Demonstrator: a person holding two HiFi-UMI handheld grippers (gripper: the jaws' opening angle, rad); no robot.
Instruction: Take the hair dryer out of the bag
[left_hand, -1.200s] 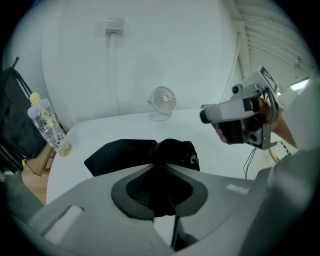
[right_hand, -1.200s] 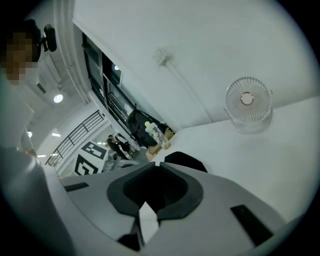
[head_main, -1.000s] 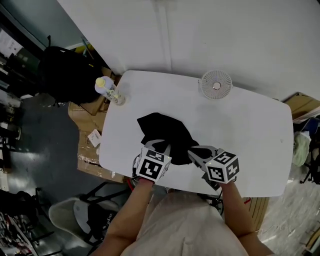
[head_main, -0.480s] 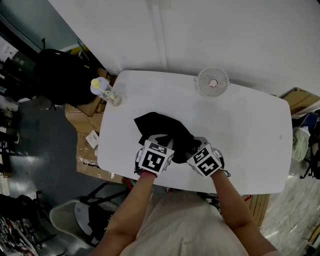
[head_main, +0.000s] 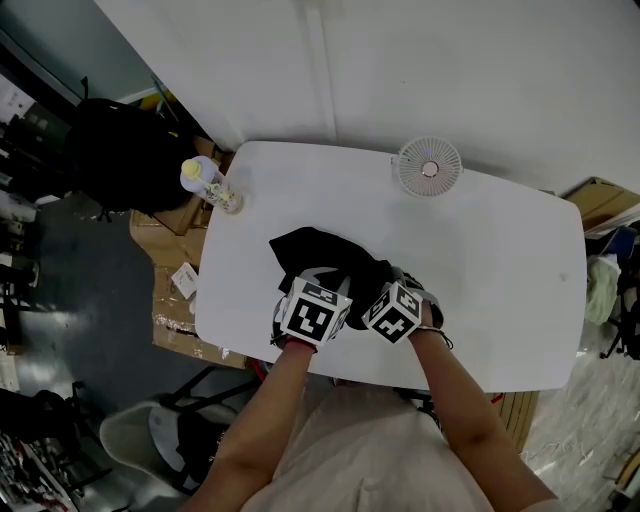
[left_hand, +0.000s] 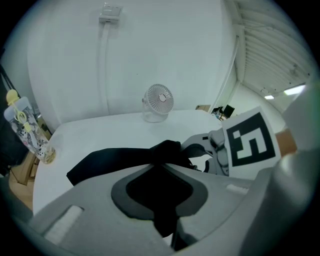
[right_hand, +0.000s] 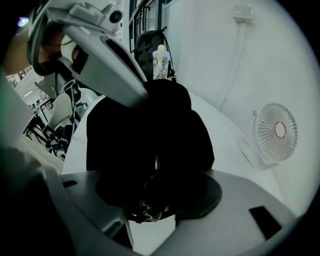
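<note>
A black fabric bag (head_main: 322, 258) lies crumpled on the white table (head_main: 500, 250) near its front edge. My left gripper (head_main: 320, 288) is shut on a fold of the bag's cloth at the near side; in the left gripper view the black cloth (left_hand: 165, 175) fills the space between the jaws. My right gripper (head_main: 388, 292) is just to the right, pointing steeply down at the bag's right end, its jaws opening. In the right gripper view a glossy black shape (right_hand: 150, 197) sits between the wide jaws at the bag (right_hand: 150, 130). I cannot make out the hair dryer as such.
A small white fan (head_main: 429, 167) stands at the back of the table. A clear bottle with a yellow cap (head_main: 211, 183) stands at the back left corner. Cardboard boxes (head_main: 175, 250) and a black backpack (head_main: 125, 150) lie on the floor to the left.
My right gripper has come down and leftward to the bag's right end, rolling as it went, and its jaws have spread from shut to wide. The left gripper has kept its hold.
</note>
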